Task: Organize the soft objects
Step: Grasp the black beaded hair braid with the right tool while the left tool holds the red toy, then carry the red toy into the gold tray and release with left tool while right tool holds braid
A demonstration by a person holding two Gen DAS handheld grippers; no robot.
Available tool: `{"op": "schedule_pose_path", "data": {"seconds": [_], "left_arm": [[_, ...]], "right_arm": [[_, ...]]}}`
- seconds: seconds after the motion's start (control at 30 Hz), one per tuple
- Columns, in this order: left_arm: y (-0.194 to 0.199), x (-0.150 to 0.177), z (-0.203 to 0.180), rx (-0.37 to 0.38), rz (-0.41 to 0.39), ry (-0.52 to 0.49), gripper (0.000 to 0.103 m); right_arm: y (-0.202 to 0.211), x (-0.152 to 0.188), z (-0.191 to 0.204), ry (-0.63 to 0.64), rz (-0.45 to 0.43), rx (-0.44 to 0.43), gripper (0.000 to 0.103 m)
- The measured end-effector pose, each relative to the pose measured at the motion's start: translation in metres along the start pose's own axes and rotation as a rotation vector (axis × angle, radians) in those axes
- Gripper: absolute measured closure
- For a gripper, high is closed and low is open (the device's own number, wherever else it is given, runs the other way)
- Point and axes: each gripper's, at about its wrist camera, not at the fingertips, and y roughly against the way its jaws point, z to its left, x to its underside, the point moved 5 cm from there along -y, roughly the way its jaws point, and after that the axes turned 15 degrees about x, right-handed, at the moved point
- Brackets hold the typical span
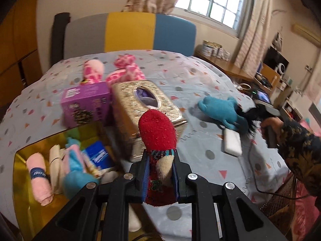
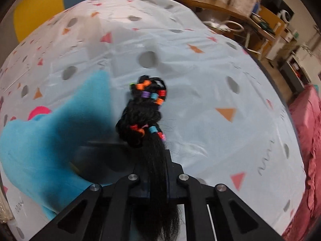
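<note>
Progress partial: gold box [image 1: 22,156] holds rolled towels; left gripper [image 1: 159,172] jaws clamped on red sock [image 1: 157,132]; right gripper [image 2: 158,172] jaws pinching black hairpiece [image 2: 144,112]; blue plush [image 1: 222,110], white sponge [image 1: 231,142] right of box, unsorted.

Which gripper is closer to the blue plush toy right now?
Right. The right gripper, clamping a black hairpiece, sits right beside the blue plush toy; the left gripper, holding a red sock, is farther away.
</note>
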Motion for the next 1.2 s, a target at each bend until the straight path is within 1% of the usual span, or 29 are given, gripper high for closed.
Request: {"op": "schedule_pose_path", "data": {"seconds": [0.07,0.13,0.2,0.23,0.27,0.33,0.4,0.47,0.53,0.6,0.67,0.7,0.8,0.83,0.87,0.93,1.0,1.07,1.13,1.2], "left_arm": [[0.006,0.004,0.009,-0.003,-0.003,0.022,0.084],[0.009,0.008,0.019,-0.009,-0.005,0.046,0.084],[0.012,0.013,0.025,-0.011,-0.010,0.070,0.084],[0.014,0.016,0.028,-0.012,-0.016,0.080,0.084],[0.016,0.017,0.032,-0.014,-0.023,0.092,0.084],[0.019,0.020,0.037,-0.014,-0.034,0.113,0.084],[0.025,0.023,0.040,-0.010,-0.050,0.129,0.084],[0.030,0.025,0.040,-0.014,-0.060,0.131,0.084],[0.036,0.027,0.041,-0.017,-0.068,0.133,0.084],[0.043,0.030,0.043,-0.030,-0.074,0.130,0.084],[0.050,0.034,0.048,-0.055,-0.078,0.140,0.084],[0.053,0.035,0.051,-0.063,-0.081,0.147,0.084],[0.066,0.043,0.062,-0.105,-0.094,0.159,0.084],[0.070,0.046,0.066,-0.122,-0.098,0.162,0.084],[0.074,0.049,0.070,-0.147,-0.100,0.160,0.084],[0.080,0.057,0.079,-0.207,-0.101,0.150,0.084],[0.084,0.065,0.089,-0.235,-0.096,0.162,0.083],[0.088,0.072,0.096,-0.258,-0.095,0.172,0.083],[0.090,0.077,0.104,-0.276,-0.095,0.187,0.084],[0.093,0.081,0.109,-0.287,-0.097,0.202,0.083]], "right_arm": [[0.004,0.005,-0.022,-0.027,-0.017,0.062,0.095],[0.016,0.008,-0.049,-0.079,-0.053,0.103,0.095],[0.039,0.011,-0.071,-0.113,-0.114,0.120,0.095],[0.054,0.011,-0.075,-0.110,-0.147,0.103,0.095],[0.069,0.013,-0.074,-0.092,-0.171,0.068,0.095],[0.100,0.021,-0.058,-0.025,-0.206,-0.046,0.095],[0.131,0.040,-0.027,0.064,-0.215,-0.208,0.095],[0.149,0.058,0.008,0.142,-0.197,-0.337,0.095],[0.163,0.079,0.051,0.225,-0.187,-0.424,0.095],[0.168,0.102,0.092,0.295,-0.169,-0.473,0.095],[0.162,0.123,0.131,0.351,-0.141,-0.465,0.095],[0.153,0.134,0.148,0.373,-0.111,-0.446,0.095],[0.119,0.161,0.181,0.400,-0.023,-0.383,0.095],[0.115,0.165,0.183,0.389,-0.046,-0.375,0.095],[0.118,0.167,0.183,0.401,-0.105,-0.369,0.094],[0.120,0.171,0.183,0.444,-0.109,-0.360,0.094],[0.118,0.171,0.180,0.433,-0.106,-0.397,0.094],[0.114,0.172,0.174,0.407,-0.106,-0.440,0.094],[0.113,0.172,0.173,0.408,-0.108,-0.442,0.094],[0.114,0.172,0.167,0.422,-0.135,-0.426,0.094]]}}
